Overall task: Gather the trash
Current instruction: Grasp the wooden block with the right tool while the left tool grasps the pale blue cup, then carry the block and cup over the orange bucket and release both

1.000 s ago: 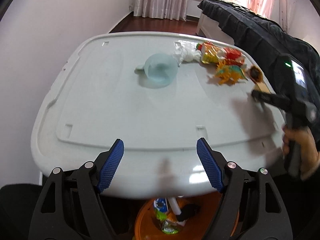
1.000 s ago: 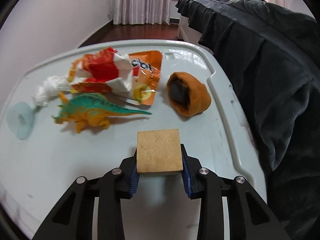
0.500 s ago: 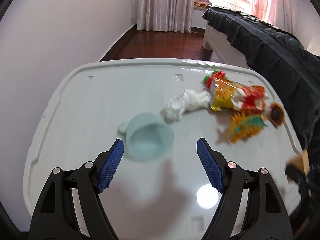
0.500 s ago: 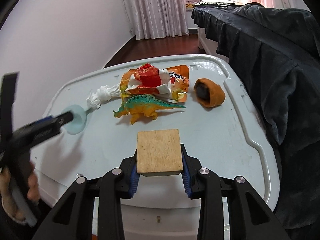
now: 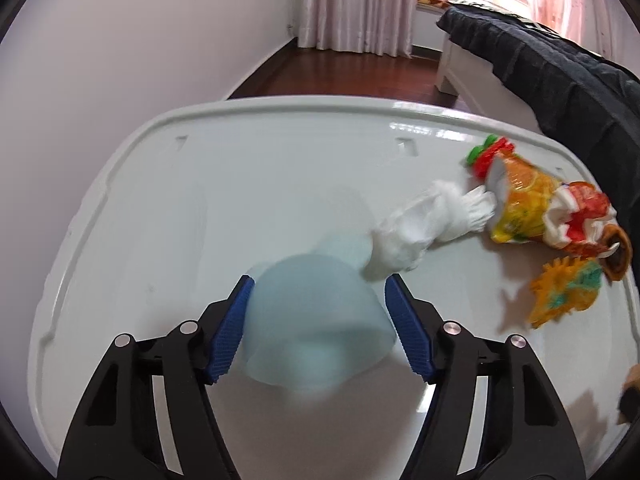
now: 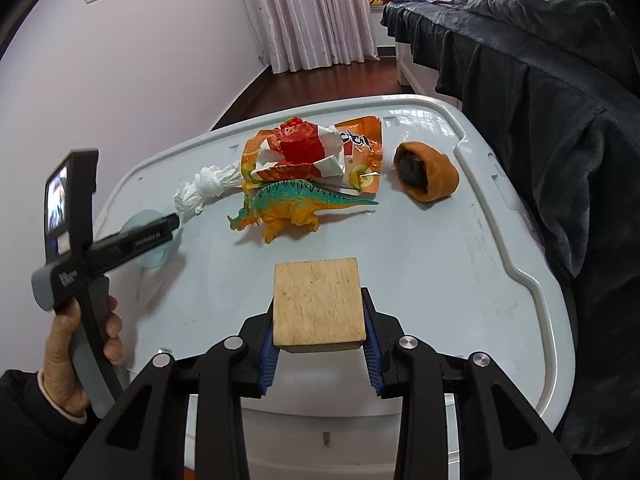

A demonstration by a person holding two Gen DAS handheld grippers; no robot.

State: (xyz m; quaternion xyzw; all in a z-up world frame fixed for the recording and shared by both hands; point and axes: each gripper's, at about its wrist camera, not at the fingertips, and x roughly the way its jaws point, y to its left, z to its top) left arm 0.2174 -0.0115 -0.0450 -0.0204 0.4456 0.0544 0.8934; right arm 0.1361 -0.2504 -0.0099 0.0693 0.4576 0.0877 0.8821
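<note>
Trash, item one: a pale blue translucent plastic cup (image 5: 316,316) lying on its side on the white plastic tabletop (image 5: 200,200), between the blue ribbed pads of my left gripper (image 5: 318,326). The jaws stand spread around it; whether the pads touch its wall I cannot tell, the cup being blurred. Item two: a crumpled white tissue wad (image 5: 432,230), just beyond the cup. Item three: an orange and red foil snack wrapper (image 6: 316,154), its printed lettering too creased to read.

Other stock: an orange and teal plastic dinosaur toy (image 6: 296,208) standing in front of the wrapper; an orange rolled knit piece with a dark centre (image 6: 426,176) to its right.

My right gripper (image 6: 320,338) is pinching a square pale wooden block (image 6: 320,304), held above the near table edge. In the right view my left hand (image 6: 80,356) grips its tool's handle; small white lettering on the tool's bar is illegible. A dark blanket (image 6: 540,80) drapes the bed at right.
</note>
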